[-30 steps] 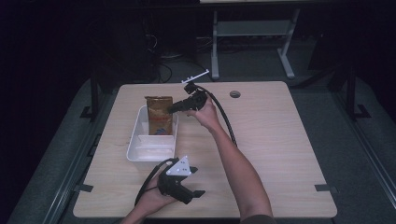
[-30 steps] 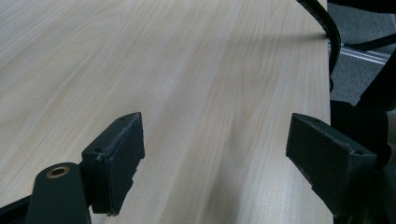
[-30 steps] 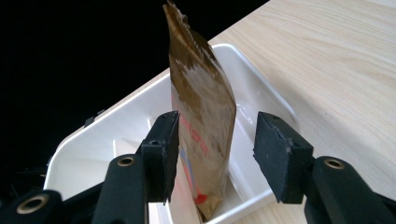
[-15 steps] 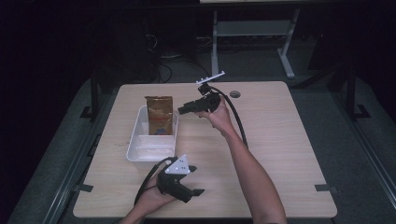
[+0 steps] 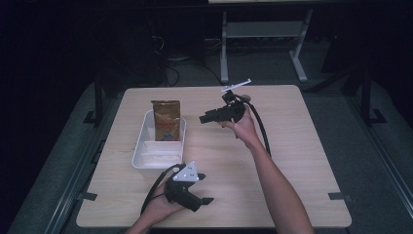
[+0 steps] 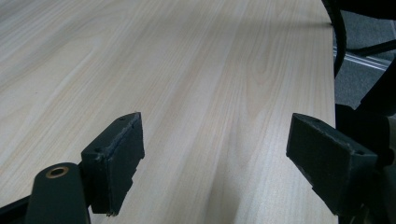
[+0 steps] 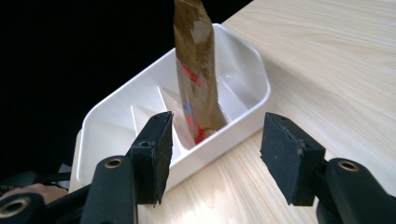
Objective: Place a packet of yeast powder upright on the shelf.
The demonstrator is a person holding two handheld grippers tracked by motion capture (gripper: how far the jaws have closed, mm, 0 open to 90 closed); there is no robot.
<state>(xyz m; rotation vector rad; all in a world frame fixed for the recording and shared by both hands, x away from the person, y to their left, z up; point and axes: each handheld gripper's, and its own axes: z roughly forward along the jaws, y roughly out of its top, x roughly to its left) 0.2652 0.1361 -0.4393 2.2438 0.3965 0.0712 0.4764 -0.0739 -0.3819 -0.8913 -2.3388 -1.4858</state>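
A: Brown pouch point(image 5: 165, 122) stands upright in the far compartment of the white divided bin point(image 5: 141, 151), which sits on the left half of the tabletop point(image 5: 292, 161). In the right gripper view the pouch point(image 7: 196, 70) leans a little, its base down between a divider and the bin's end wall point(image 7: 243, 70).

B: Right claw point(image 5: 202, 118)?

A: Released. Its jaws have just been opening, nothing is between them, and it sits apart from the bin, to the bin's right, aimed back at the pouch. Right hand point(image 5: 241, 127) holds it above the tabletop.

B: Left claw point(image 5: 207, 200)?

A: Also released, jaws wide with bare wood between them in the left gripper view point(image 6: 215, 154). It rests low at the near edge, left hand point(image 5: 158, 209) under it.

B: Risks from here, as a judgement?

A: Main one: the pouch is tall and thin, with its top well above the rim. It could tip toward the open side of the compartment or fold over the wall if anything nudges the bin. The trailing cable point(image 5: 260, 129) of the right claw could do that if the hand swings back across the bin.

B: Anything else?

A: A re-grip from this level angle might push the pouch over before the pads close. The light bin could also slide.
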